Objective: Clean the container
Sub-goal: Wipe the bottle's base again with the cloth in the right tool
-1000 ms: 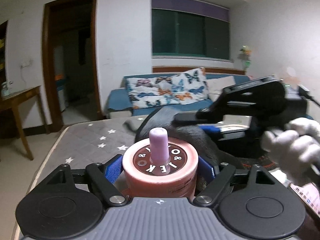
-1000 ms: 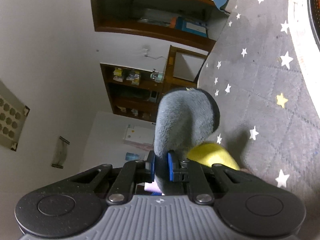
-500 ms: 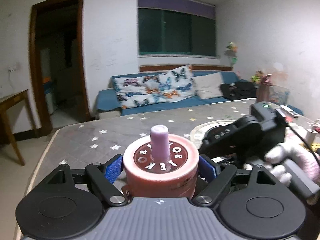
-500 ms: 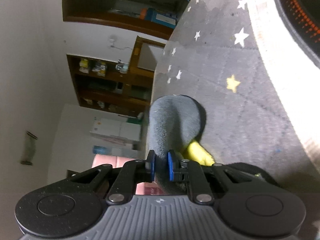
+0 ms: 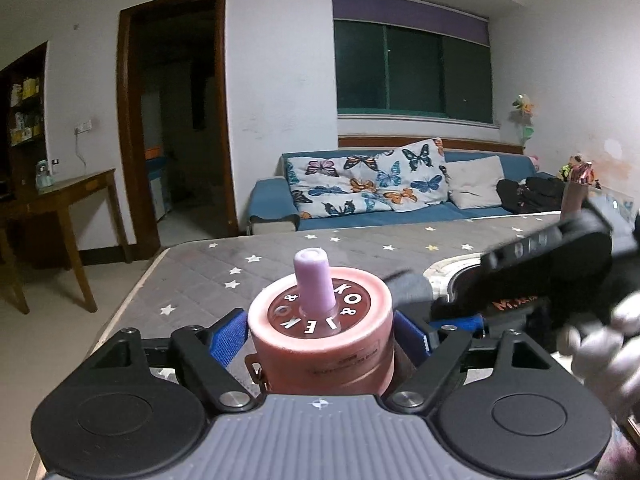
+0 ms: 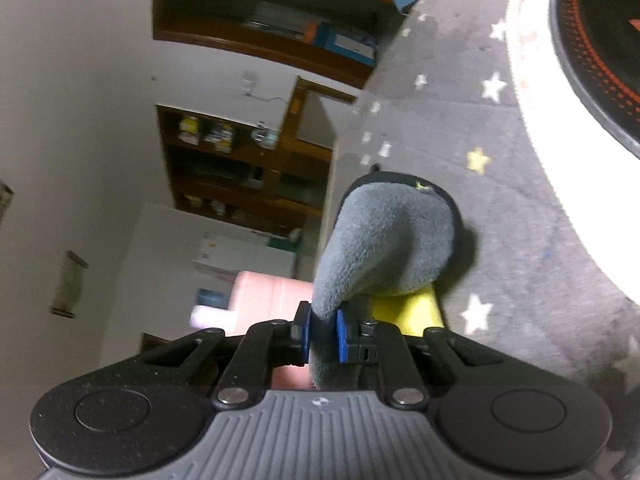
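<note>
1. The left hand-held gripper (image 5: 320, 334) grips a squat pink cylindrical plastic container (image 5: 320, 340); its blue pads (image 5: 228, 336) press on both sides of the body.
2. Those jaws have just been closing after briefly widening, with the container between them throughout.
3. The container stands upright in the grip, with a dark red round label with white letters on its top and a pale lilac spout (image 5: 314, 282) rising from the middle.
4. It is held above the near edge of a grey quilted mattress printed with white stars (image 5: 280, 264).
5. The right hand-held gripper (image 6: 323, 338) is clamped shut on a grey fleecy cleaning cloth (image 6: 384, 248), whose free end bulges forward past the blue pads.
6. A yellow piece (image 6: 408, 312) shows under the cloth, just beside the right finger; what it is cannot be told.
7. In the right wrist view the pink container (image 6: 264, 300) lies to the left of the cloth, close to it; contact cannot be told.
8. In the left wrist view the right hand-held gripper (image 5: 552, 272) is blurred, to the right of the container, held by a hand in a white glove (image 5: 600, 344).
9. A round dark pan with an orange dotted pattern (image 6: 592, 40) sits on a pale mat (image 6: 560, 168) on the mattress.
10. A blue sofa with butterfly cushions (image 5: 372, 188) stands beyond the mattress.
</note>
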{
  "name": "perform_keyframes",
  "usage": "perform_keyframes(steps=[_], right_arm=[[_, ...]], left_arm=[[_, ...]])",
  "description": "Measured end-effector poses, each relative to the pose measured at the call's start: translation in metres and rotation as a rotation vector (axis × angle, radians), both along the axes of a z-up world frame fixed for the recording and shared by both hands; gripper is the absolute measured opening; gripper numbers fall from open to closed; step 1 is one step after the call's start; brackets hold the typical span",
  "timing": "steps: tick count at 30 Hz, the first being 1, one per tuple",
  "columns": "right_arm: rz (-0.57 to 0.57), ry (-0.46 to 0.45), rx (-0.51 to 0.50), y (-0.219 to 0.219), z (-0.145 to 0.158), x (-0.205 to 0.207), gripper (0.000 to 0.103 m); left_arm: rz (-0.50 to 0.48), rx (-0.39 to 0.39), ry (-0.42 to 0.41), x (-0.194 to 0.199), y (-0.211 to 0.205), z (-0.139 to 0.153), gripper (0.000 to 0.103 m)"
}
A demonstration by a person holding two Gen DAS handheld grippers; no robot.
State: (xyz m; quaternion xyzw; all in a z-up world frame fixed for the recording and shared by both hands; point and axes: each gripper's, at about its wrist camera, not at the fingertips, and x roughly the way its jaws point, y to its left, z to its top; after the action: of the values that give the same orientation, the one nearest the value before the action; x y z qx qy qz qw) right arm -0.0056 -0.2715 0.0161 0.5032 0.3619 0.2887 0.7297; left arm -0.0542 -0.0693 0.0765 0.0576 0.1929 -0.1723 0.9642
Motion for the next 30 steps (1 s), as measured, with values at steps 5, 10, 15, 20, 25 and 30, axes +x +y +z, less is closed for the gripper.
perform_keyframes(steps=[5,10,15,20,25,30], right_arm=[[0.002,-0.049,0.062,-0.001,0.019,0.012,0.014],[0.030,-0.065,0.108,0.004,0.029,0.033,0.014],[0.052,-0.017,0.157,0.013,0.013,0.054,0.014],[0.052,0.055,0.117,0.021,-0.013,0.063,0.014],[0.044,0.112,0.057,0.019,-0.036,0.056,0.014],[0.030,0.098,-0.015,0.018,-0.035,0.041,0.014]], left_arm=[[-0.088,0.036,-0.028,-0.006,0.005,-0.003,0.082],[-0.183,0.064,-0.052,-0.004,0.011,-0.007,0.082],[-0.245,0.056,-0.050,0.001,0.019,-0.009,0.082],[-0.246,0.049,-0.039,0.000,0.018,-0.010,0.082],[-0.182,0.013,-0.001,0.001,0.015,-0.013,0.083],[-0.113,-0.001,0.012,0.000,0.012,-0.012,0.083]])
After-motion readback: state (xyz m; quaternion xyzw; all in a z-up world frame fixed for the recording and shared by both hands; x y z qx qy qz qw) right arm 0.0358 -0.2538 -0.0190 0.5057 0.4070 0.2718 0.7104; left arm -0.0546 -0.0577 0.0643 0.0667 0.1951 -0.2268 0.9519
